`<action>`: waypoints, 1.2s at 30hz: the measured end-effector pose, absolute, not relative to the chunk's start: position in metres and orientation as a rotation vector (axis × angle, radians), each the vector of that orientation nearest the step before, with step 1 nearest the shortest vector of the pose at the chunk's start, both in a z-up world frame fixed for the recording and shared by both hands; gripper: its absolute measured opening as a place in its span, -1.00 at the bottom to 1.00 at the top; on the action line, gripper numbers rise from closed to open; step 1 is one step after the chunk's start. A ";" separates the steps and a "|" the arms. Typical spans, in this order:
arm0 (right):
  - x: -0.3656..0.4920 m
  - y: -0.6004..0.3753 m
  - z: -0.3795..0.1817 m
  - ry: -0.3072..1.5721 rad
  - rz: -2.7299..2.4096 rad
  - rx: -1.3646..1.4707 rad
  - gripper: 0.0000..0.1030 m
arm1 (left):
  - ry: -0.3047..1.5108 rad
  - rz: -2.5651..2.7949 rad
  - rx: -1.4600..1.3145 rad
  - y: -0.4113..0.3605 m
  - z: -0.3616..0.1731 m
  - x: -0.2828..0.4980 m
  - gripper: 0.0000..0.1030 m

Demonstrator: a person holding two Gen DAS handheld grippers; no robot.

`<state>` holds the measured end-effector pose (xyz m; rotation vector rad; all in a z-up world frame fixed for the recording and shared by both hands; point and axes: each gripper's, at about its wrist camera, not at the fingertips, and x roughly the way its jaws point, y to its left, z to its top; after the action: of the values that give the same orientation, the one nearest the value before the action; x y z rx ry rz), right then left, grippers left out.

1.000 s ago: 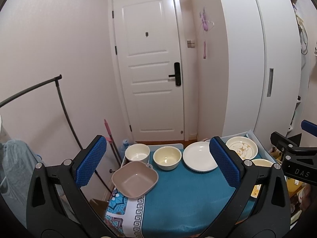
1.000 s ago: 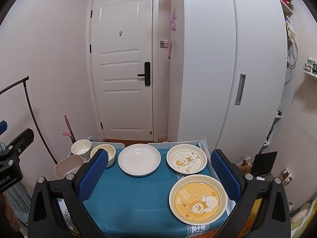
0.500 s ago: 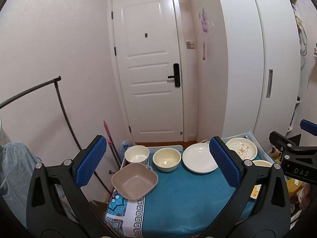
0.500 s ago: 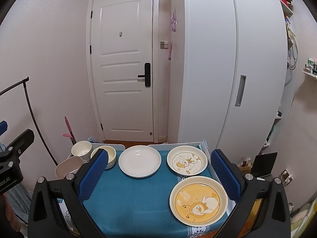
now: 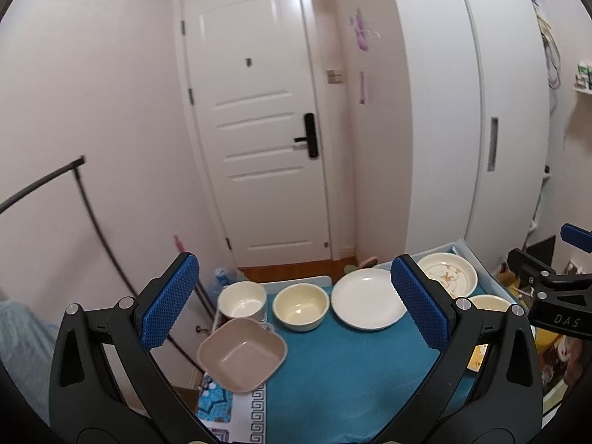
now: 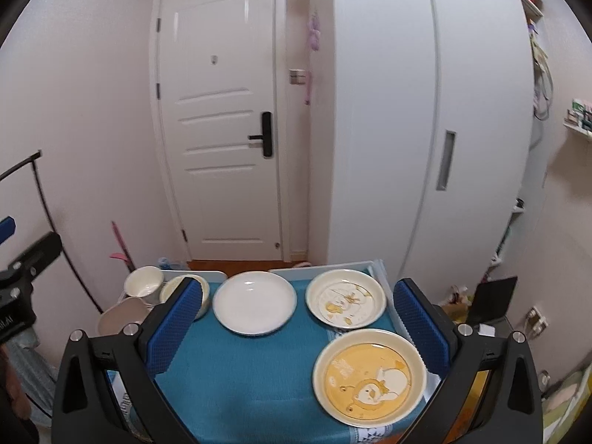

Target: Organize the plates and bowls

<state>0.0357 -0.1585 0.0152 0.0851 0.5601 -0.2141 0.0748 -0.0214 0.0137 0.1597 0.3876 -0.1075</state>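
**Both tongs lift back, nothing picked up yet**

Over the last second both views have risen slightly; dishes sit lower, untouched. Left tongs and right tongs gape apart, empty. Square bowl, two round bowls, white plate and two cartoon plates lie apart on a blue tablecloth, facing a white door
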 end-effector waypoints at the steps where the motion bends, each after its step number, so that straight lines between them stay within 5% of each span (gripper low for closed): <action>1: 0.037 -0.165 0.013 0.567 -0.225 0.093 1.00 | 0.397 -0.121 0.160 -0.025 0.011 0.080 1.00; 10: 0.026 -0.242 -0.041 0.704 -0.264 0.203 1.00 | 0.576 -0.294 0.190 -0.094 -0.042 0.125 1.00; 22: 0.038 -0.372 -0.150 0.987 -0.119 0.328 0.97 | 0.988 -0.354 0.155 -0.201 -0.181 0.164 1.00; 30: 0.069 -0.404 -0.212 1.116 0.104 0.357 0.53 | 1.150 -0.282 0.064 -0.234 -0.253 0.166 0.97; 36: 0.089 -0.410 -0.240 1.157 0.218 0.377 0.05 | 1.203 -0.274 0.044 -0.242 -0.285 0.168 0.55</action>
<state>0.0894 -0.4103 -0.2399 0.3767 1.1568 0.2182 0.1683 -0.2424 -0.2847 0.0436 1.2031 -0.2745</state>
